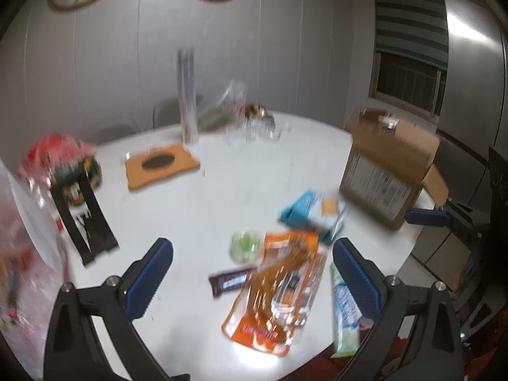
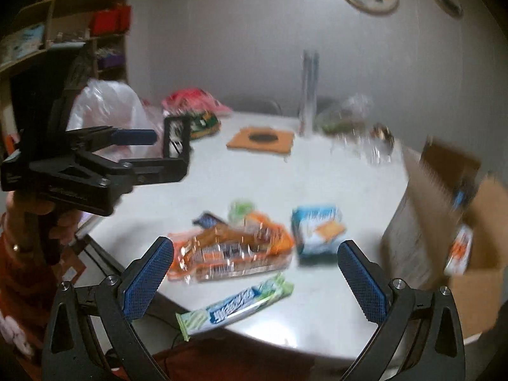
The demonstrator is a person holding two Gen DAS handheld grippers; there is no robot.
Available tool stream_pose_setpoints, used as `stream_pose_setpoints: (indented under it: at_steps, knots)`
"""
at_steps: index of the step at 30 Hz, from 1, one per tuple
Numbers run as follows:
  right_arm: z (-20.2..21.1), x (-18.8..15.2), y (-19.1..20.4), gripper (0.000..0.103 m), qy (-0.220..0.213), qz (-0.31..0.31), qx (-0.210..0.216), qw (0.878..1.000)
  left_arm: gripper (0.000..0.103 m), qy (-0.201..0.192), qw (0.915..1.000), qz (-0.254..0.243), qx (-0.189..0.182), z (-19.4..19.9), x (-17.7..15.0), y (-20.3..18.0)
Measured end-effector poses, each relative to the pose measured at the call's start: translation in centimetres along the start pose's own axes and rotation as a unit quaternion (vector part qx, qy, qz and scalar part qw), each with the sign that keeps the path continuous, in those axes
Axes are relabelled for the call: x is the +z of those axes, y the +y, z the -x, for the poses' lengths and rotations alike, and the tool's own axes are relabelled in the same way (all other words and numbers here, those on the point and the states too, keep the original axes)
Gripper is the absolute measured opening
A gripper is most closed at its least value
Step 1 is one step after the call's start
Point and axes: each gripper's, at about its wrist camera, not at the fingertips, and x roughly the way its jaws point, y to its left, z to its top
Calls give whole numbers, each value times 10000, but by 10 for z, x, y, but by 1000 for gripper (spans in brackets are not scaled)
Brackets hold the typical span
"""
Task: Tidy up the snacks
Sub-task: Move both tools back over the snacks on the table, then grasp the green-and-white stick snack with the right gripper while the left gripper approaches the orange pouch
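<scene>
Presently, both tools hover over the round white desk (image 2: 241, 174) with nothing between their blue pads. The left hand-held gripper (image 1: 252, 273) has its jaws set wide apart, and the right hand-held gripper (image 2: 255, 273) likewise stands fully spread; neither touches any item.

The snacks lie in a loose cluster near the front edge of the desk. The large orange crinkly plastic packet (image 1: 279, 292) lies flat at the centre, with the dark brown wrapped chocolate bar (image 1: 228, 281) just beside it and partly tucked under one edge. The blue and white cracker packet (image 2: 317, 230) sits near the open brown cardboard box (image 2: 444, 222), which already holds at least one packet. The long green and blue wrapped candy bar (image 2: 235, 306) rests at the desk's rim, one end overhanging.

Handling judgement: all items appear light. The orange packet is probably soft, slippery film with brittle contents; take hold across its narrow width with mild pressure. The candy bar looks stiffer and slim; its overhanging end offers the easiest purchase. The cracker packet would likely crush if pinched hard, so grip across its flat sides.
</scene>
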Motion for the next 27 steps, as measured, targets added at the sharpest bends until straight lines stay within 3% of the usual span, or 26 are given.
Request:
stream_pose_setpoints:
  at_steps: [4, 7, 9, 11, 15, 23, 27]
  knots:
    - [-38, -32, 5, 101, 451, -310, -273, 9981, 100, 356, 9992, 111, -136, -29, -28, 11]
    - [-57, -50, 4, 90, 718, -642, -307, 9949, 100, 557, 9979, 155, -299, -47, -45, 12]
    - [-65, -59, 5, 88, 802, -814, -351, 9928, 99, 637, 9969, 207, -407, -56, -52, 13]
    - [-70, -65, 6, 78, 841, -859, -432, 9918, 99, 686, 9960, 260, -520, -61, -57, 14]
    - [-77, -66, 9, 74, 901, -841, -385, 9916, 99, 745, 9949, 264, -634, -69, -61, 11]
    - [-83, -62, 9, 43, 960, -465, -609, 9924, 99, 828, 9935, 273, -727, -79, -60, 8]
    - [-83, -60, -2, 32, 997, -367, -675, 9921, 99, 863, 9934, 195, -734, -82, -58, 4]
